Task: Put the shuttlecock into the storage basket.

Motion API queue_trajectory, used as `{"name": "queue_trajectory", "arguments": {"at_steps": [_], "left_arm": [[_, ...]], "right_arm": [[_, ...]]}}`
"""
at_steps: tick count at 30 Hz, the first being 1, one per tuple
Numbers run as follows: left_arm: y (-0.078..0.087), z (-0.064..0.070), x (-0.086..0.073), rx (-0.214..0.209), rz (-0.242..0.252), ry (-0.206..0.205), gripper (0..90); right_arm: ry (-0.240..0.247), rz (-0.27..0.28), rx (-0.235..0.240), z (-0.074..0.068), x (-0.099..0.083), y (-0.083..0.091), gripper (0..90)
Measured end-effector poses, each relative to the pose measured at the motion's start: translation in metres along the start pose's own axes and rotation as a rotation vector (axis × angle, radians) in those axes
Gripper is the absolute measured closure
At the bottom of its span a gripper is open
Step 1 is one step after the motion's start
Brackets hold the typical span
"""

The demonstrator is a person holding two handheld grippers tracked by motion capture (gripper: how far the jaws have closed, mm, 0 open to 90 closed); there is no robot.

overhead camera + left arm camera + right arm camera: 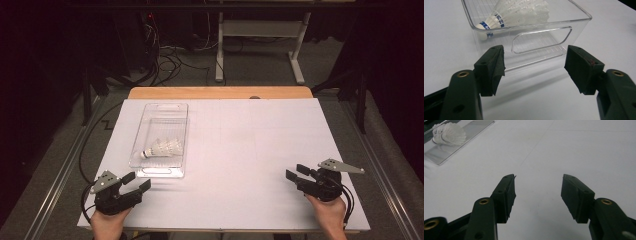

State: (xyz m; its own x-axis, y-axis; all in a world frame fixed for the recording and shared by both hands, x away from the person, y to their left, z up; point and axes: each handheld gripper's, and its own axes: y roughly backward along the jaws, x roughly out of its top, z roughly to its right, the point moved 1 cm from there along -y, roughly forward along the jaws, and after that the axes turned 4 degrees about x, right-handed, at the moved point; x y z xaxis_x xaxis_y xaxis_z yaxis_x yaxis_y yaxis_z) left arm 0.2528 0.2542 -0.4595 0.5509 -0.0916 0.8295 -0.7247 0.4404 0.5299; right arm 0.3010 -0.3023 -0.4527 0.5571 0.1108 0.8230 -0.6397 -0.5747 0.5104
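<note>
A clear plastic bin (146, 125) stands on the left half of the white table, long side running away from me. Inside it, near its front end, lie white feather shuttlecocks (162, 148) on their sides, cork ends to the left. My left gripper (136, 181) rests at the front left corner of the table, just short of the bin, open and holding nothing. In the left gripper view the bin's front wall (541, 40) with its handle cut-out faces the jaws, the shuttlecocks (516, 12) behind it. My right gripper (297, 171) sits open at the front right, far from the bin (459, 141).
The white table sheet (240, 150) lies bare between the two grippers. A wooden table edge (220, 92) shows at the back. Beyond it stand a white desk frame (260, 40) and loose cables (167, 62) on the floor.
</note>
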Motion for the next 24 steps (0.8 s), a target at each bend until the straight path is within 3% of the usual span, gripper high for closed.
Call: {"name": "queue_trajectory", "arguments": {"at_steps": [24], "left_arm": [[0.002,-0.001,0.0,-0.008,0.005,0.0,32.9]], "right_arm": [[-0.013,0.017,-0.026,0.009,-0.014,0.011,45.2]]}}
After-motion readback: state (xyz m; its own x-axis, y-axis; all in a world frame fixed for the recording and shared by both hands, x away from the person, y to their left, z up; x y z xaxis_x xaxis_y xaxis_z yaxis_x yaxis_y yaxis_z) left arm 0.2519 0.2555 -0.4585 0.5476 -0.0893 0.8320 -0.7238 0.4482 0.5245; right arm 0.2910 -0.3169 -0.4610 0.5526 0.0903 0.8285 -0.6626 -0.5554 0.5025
